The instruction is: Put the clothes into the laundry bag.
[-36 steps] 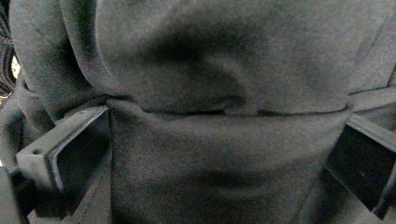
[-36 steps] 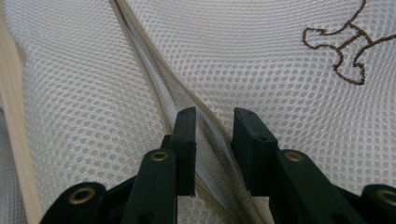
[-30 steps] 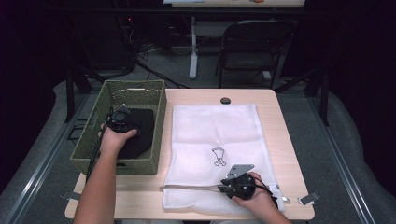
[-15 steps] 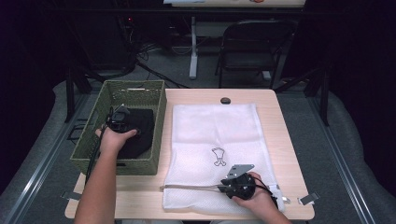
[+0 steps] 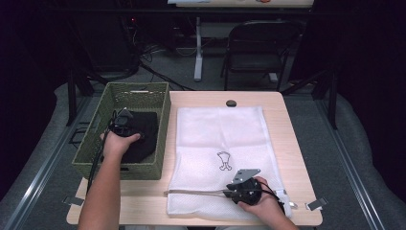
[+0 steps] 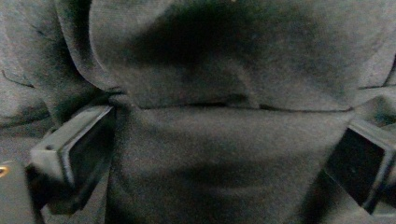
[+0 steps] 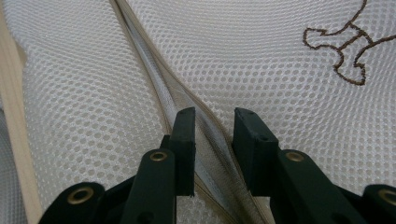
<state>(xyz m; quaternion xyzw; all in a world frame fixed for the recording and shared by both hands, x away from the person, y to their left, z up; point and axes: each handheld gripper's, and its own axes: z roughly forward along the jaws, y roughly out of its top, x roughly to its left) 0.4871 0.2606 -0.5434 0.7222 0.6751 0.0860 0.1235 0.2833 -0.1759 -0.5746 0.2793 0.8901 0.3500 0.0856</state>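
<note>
The dark garment (image 5: 139, 136) lies in the green basket (image 5: 95, 143), the left gripper (image 5: 123, 125) spread around a fold of it, not yet lifted. Rightward, the white mesh bag (image 5: 220, 129) lies flat on the table (image 5: 287, 115). The right gripper (image 7: 212, 140) sits half-spread astride its zipper (image 7: 154, 74), so packing seems barely begun.

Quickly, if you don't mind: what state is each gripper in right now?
Left gripper: jaws wide, dark cloth bunched between them; grip cannot be told.
Right gripper: part open, straddling the mesh bag's zipper edge.
</note>
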